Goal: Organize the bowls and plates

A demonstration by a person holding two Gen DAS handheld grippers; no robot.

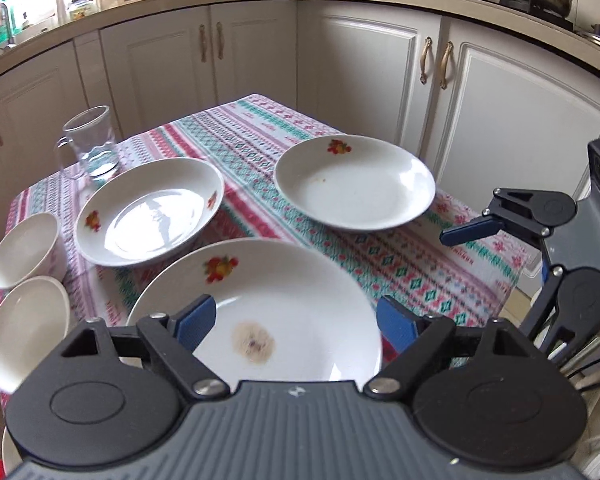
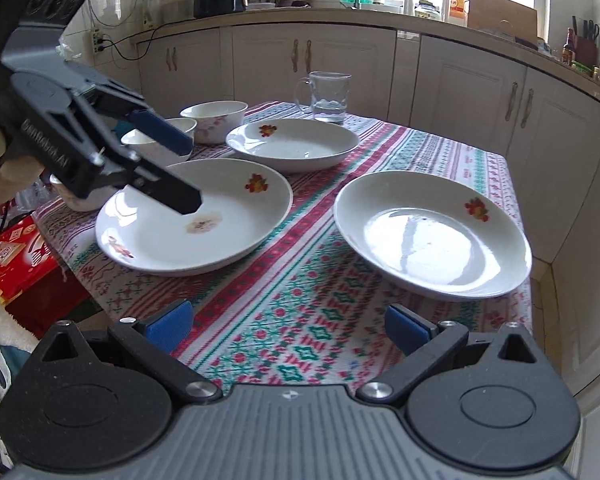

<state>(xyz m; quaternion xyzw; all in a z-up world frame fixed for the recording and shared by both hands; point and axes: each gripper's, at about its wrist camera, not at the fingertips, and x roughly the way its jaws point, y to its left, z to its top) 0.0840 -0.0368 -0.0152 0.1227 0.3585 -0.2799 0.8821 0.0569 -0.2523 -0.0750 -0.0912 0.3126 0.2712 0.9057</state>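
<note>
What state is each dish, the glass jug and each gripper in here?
Stained plate: upright on table, brownish stain at centre.
Middle plate: upright, looks clean.
Right plate: upright, glossy.
Two bowls: upright, unstacked.
Glass jug: upright, a little water.
Left gripper: open over stained plate.
Right gripper: open, holding nothing.

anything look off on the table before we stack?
One thing: the plate nearest the left gripper has a brownish stain near its centre, also visible from the right wrist. The other two plates look clean apart from faint specks. Nothing is spilled, cracked or tipped.
</note>
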